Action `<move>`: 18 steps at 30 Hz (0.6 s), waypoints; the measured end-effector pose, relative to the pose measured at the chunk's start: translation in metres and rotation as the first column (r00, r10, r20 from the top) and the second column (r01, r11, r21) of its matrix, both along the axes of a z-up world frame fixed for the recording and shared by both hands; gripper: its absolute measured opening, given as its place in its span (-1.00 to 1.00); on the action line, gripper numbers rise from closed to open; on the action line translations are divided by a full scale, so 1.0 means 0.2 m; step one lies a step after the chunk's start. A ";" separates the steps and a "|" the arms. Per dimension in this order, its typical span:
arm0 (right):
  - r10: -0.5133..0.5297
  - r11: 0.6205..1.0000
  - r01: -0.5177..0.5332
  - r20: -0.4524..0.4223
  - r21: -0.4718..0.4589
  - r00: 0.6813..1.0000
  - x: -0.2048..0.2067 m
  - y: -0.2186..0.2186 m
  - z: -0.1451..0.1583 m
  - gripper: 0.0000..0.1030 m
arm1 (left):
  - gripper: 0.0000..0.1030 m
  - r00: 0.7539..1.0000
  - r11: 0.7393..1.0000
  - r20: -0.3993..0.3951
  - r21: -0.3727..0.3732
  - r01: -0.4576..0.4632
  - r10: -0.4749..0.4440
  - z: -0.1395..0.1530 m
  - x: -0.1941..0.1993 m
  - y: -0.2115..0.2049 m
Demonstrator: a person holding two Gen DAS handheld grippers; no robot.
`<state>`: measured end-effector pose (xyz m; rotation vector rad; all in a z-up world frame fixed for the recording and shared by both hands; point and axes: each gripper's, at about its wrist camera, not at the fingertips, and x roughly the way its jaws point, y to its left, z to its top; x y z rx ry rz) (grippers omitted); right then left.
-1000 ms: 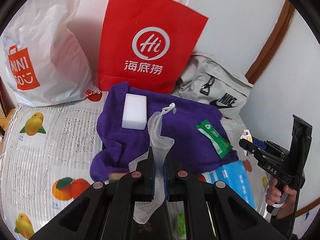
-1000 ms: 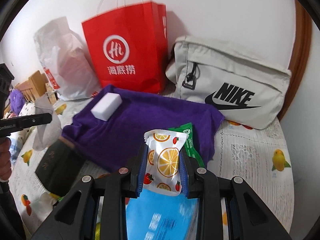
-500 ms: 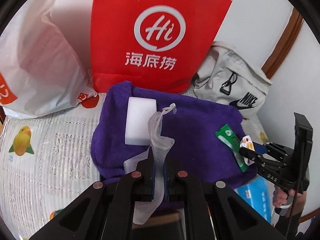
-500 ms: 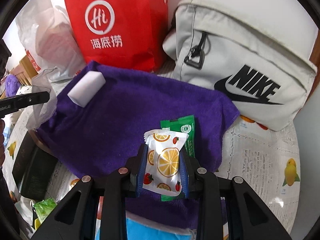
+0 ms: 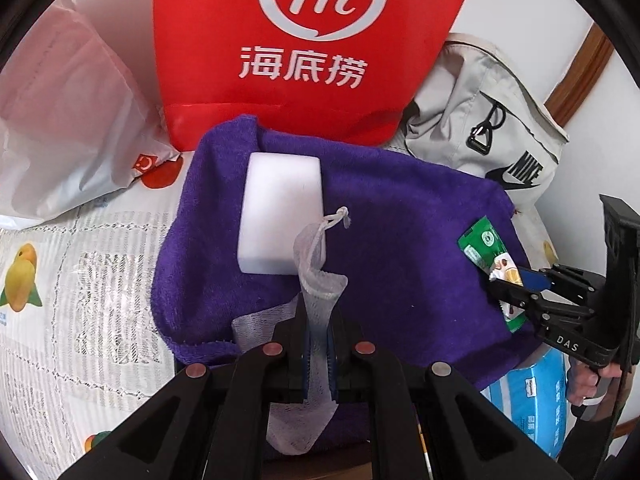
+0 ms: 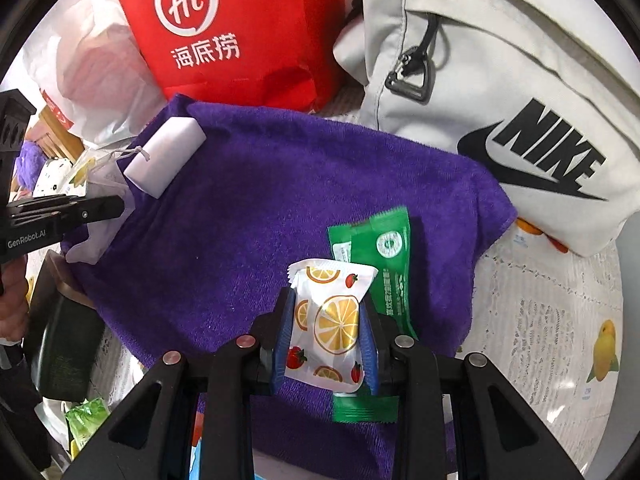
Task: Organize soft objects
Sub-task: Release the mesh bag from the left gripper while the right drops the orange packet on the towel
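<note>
Both grippers loaded above the purple towel point(image 5: 400, 240).

At nine o'clock on the towel we see the white sponge point(image 5: 280, 212); just beside it our left gripper point(image 5: 318, 320) is clamped on a white mesh pouch point(image 5: 318, 276). At four o'clock, our right gripper point(image 6: 328, 320) pinches a citrus-print sachet point(image 6: 330, 320) over the green packet point(image 6: 380, 256).

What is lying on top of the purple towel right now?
On the purple towel lie a white sponge block and a green sachet. The sachet's lower part is covered by the fruit-print packet held in the right gripper.
</note>
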<state>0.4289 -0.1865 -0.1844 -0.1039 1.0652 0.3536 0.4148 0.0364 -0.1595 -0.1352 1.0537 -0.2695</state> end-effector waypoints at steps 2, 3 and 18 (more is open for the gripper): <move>0.000 1.000 0.000 -0.002 0.002 1.000 0.01 0.00 0.00 -0.36 | -0.86 1.000 1.000 -0.002 0.000 -0.001 0.001 -0.01 0.00 0.00; 0.001 1.000 -0.001 -0.001 0.004 1.000 0.01 0.00 0.00 -0.30 | -0.86 1.000 1.000 -0.004 0.000 -0.003 0.003 -0.02 0.00 0.00; 0.033 0.999 -0.033 0.094 0.001 0.995 -0.07 -0.01 0.13 0.28 | 0.29 0.999 1.000 0.048 -0.026 0.002 0.000 0.10 -0.01 -0.03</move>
